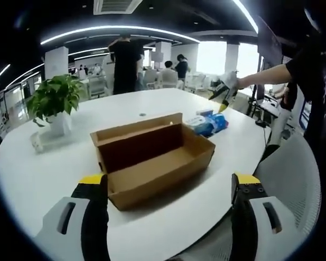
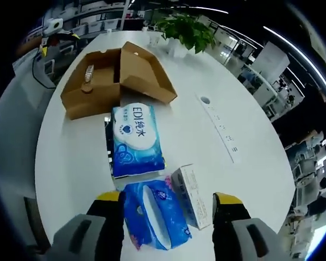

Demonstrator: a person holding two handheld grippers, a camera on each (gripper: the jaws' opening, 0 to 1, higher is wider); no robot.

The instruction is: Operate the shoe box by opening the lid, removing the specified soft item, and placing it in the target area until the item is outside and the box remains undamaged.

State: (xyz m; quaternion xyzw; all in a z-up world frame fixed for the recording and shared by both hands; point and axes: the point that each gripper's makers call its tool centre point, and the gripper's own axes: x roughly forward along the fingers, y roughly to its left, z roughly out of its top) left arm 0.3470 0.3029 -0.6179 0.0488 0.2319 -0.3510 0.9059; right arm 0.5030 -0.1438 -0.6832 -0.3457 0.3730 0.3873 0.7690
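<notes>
In the left gripper view the near wall of the open shoe box (image 1: pixel 152 163) hides part of its floor, and the raised lid (image 1: pixel 136 128) covers the lower edges of the blue packs (image 1: pixel 209 124) behind it, whose print is too small to read. The people (image 1: pixel 125 57) at the back are blurred. In the right gripper view the tissue pack (image 2: pixel 155 215) runs partly behind the left jaw, and the small carton (image 2: pixel 191 196) beside it carries lettering too fine to make out. The object inside the box (image 2: pixel 88 76) is too small to identify.
</notes>
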